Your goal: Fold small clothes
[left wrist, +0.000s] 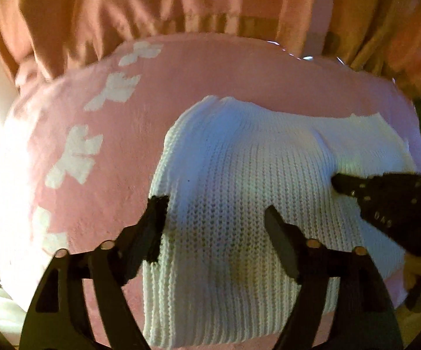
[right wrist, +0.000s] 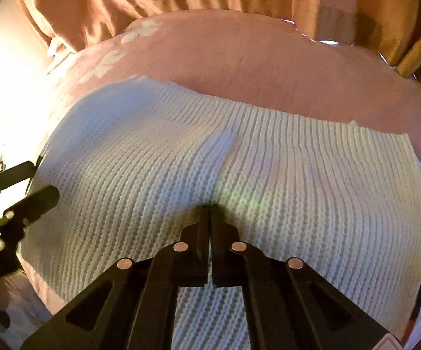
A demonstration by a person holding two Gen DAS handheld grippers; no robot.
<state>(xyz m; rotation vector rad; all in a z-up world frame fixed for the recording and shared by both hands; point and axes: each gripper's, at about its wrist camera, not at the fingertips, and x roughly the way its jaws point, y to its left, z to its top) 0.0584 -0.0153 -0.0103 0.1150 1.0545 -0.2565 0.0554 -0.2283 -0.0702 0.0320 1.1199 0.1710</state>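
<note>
The white knit top (left wrist: 233, 192) lies flat on the pink blanket (left wrist: 93, 151), a bit toward 4 o'clock of its middle. It looks folded into a block, so maybe one more fold or a pat is left. The left gripper (left wrist: 214, 218) gapes wide over its 7 o'clock edge, holding nothing. The right gripper (right wrist: 209, 208) is pinched closed, tips on the knit.

Pink bow-print blanket (left wrist: 99, 157), white knit garment (left wrist: 239, 180) on it
</note>
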